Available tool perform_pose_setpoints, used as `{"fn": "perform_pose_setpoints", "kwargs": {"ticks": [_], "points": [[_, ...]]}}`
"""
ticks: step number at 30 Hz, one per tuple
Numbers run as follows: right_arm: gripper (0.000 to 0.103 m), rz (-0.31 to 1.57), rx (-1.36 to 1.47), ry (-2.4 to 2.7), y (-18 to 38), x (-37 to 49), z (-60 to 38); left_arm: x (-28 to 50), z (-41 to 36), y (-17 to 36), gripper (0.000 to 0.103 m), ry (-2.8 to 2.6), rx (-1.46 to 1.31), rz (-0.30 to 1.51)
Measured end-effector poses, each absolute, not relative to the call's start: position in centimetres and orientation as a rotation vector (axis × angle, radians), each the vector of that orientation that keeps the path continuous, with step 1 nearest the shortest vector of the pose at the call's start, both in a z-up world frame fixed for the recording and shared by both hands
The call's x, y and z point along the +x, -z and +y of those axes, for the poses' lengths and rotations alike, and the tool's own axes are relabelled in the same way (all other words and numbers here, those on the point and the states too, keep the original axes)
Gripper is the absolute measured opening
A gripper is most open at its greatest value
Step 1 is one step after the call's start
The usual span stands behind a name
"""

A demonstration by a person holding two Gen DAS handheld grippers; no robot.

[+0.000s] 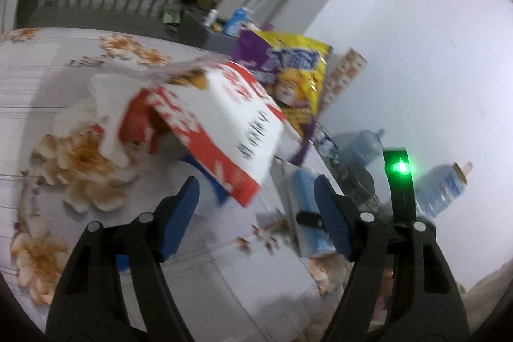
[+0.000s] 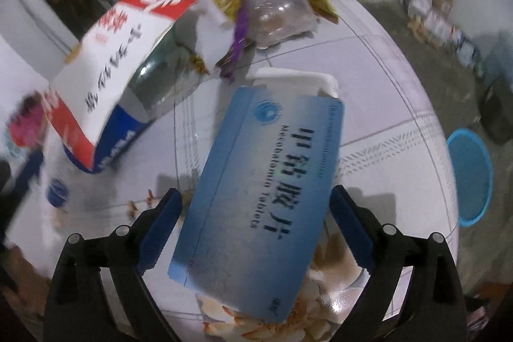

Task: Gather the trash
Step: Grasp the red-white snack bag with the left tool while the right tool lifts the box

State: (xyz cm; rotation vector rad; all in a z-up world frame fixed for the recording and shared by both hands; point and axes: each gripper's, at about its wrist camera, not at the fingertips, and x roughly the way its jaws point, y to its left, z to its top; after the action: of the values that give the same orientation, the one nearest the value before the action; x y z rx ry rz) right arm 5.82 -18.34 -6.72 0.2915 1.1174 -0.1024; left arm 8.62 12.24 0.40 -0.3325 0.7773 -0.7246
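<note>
Both my tongs gape wide, holding nothing; I'd square the right tongs around the blue tablet box before squeezing.

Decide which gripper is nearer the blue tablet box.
Right. The blue tablet box lies between the open jaws of the right gripper; the left gripper faces the red-and-white carton, box off to its side.

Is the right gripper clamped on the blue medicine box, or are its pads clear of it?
Apart. The right wrist view shows the right gripper open, with tablecloth visible between each pad and the blue medicine box lying between them.
</note>
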Motion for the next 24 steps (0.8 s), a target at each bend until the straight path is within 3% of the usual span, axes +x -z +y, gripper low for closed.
{"fn": "perform_pose_setpoints", "kwargs": {"ticks": [10,19,20,21,22,24], "points": [[0.077,1.058,0.256,0.118,5.7,4.8,-19.2,9.9,13.7,0.6,0.066,0.678,-0.389,0.768],[0.073,0.857,0.273,0.006,0.8,5.0,-18.3,12.8,13.8,1.9,0.053,0.646,-0.529,0.811],[0.071,0.848,0.269,-0.001,0.6,5.2,-18.1,13.1,13.9,2.0,0.052,0.635,-0.543,0.813],[0.055,0.841,0.266,-0.006,0.5,5.3,-17.9,13.5,14.0,2.1,0.05,0.629,-0.56,0.813],[0.046,0.837,0.267,-0.013,0.5,5.4,-17.9,13.7,14.0,2.2,0.049,0.631,-0.575,0.811],[0.045,0.859,0.297,-0.04,0.9,5.7,-18.2,14.0,14.1,2.3,0.045,0.632,-0.615,0.801]]}}
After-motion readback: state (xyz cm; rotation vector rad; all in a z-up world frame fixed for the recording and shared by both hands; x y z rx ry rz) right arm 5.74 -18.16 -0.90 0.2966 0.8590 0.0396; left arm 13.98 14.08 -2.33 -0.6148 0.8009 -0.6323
